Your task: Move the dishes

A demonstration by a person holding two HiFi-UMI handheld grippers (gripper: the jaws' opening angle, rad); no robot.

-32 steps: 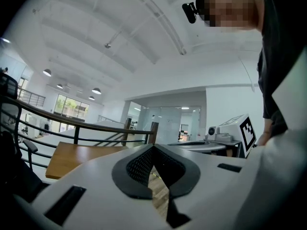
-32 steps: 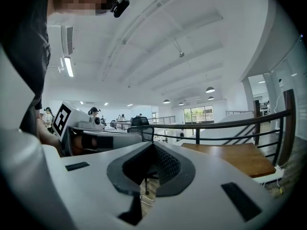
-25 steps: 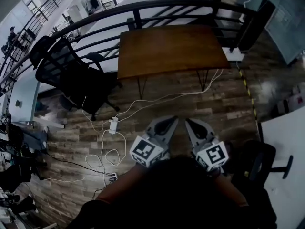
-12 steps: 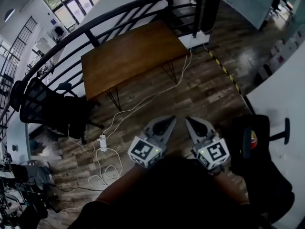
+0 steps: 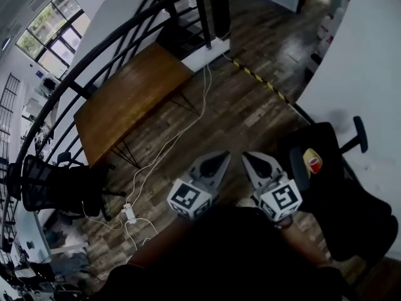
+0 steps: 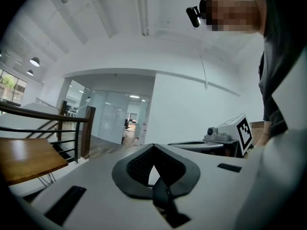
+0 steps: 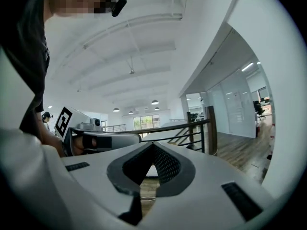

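The task looks not yet begun: no dishes show in any view. At lower centre, the left gripper [image 5: 217,162] and right gripper [image 5: 255,163] each have jaws closed together on nothing. The wooden table [image 5: 128,99], upper left, carries no dishes.

Head view downward, gripper views level

Brown table [image 5: 128,102]; black chair [image 5: 351,212]; wood-grain floor [image 5: 263,115]; yellow-black striped tape [image 5: 258,78].
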